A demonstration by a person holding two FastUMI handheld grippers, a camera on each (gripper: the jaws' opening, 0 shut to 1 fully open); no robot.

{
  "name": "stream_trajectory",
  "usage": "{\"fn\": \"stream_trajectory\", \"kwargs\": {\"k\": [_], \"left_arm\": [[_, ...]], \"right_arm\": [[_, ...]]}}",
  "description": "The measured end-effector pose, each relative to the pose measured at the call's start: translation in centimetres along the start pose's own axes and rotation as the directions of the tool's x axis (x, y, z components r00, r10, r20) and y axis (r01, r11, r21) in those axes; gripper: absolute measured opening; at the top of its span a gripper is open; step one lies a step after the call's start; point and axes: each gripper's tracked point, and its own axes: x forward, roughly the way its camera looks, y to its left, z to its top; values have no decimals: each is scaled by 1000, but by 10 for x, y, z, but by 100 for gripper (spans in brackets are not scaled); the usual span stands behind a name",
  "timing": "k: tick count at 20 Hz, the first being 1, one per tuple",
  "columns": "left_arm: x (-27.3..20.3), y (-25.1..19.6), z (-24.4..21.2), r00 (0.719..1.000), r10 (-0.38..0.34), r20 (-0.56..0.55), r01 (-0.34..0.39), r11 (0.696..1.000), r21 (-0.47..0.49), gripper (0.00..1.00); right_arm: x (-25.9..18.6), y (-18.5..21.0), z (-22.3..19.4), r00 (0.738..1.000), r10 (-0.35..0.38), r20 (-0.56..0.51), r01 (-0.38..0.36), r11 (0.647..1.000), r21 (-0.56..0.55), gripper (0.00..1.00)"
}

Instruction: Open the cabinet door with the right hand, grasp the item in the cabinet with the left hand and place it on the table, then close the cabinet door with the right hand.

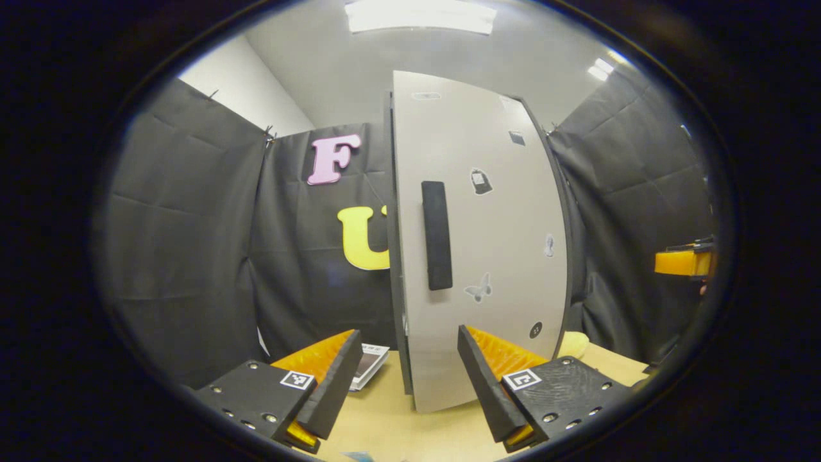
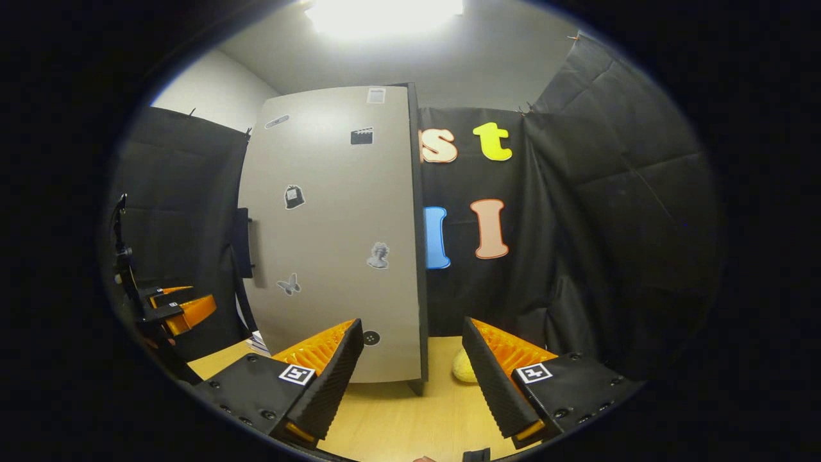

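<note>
The cabinet [image 1: 478,244] stands upright on the wooden table [image 1: 385,410], its pale grey door [image 1: 494,212] closed and dotted with small stickers. In the left gripper view a dark vertical handle [image 1: 436,235] sits near the door's left edge, and the left gripper [image 1: 406,378] hangs low in front of the door with its fingers spread wide and nothing between them; the lower part of the door shows through the gap. On the table to the left of the cabinet, beyond the left finger, lies a small stack of printed papers [image 1: 371,362]. A soft yellow object [image 1: 573,345] peeks out on the table by the cabinet's right side, behind the right finger. At the far right edge of this view the other gripper [image 1: 685,262] shows, well apart from the cabinet. In the right gripper view the right gripper [image 2: 414,378] is also spread wide and holds nothing, its fingers low over the table [image 2: 397,417] near the cabinet's [image 2: 333,237] right front corner. The door [image 2: 333,269] again looks closed, with the handle [image 2: 242,242] seen edge-on at its left side. The yellow object [image 2: 463,366] rests on the table just right of the cabinet, between the two fingers and farther off. The left gripper [image 2: 176,308] shows at the left edge, near the handle side of the door. The item inside the cabinet is hidden behind the closed door, so where it sits cannot be told.
</note>
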Motion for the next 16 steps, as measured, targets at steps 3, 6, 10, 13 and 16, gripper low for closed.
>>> {"fn": "stream_trajectory", "kwargs": {"k": [3, 6, 10, 13, 16], "left_arm": [[1, -7, -1, 1000, 2, -4, -2, 1000, 4, 89], [3, -9, -1, 1000, 4, -8, -4, 1000, 2, 89], [4, -7, 1, 1000, 9, -4, -9, 1000, 11, 89], [3, -3, -2, 1000, 13, -8, -13, 1000, 11, 89], [3, 0, -2, 1000, 17, -10, -17, 1000, 10, 89]], "right_arm": [[-4, -12, -2, 1000, -17, 5, 17, 1000, 0, 98], [-4, -16, 1, 999, -28, 18, 27, 1000, 7, 98], [-2, -15, 4, 999, -29, 33, 28, 1000, 13, 98], [1, -13, 7, 999, -30, 41, 30, 999, 14, 98], [4, -11, 9, 998, -30, 47, 29, 999, 19, 98]]}}
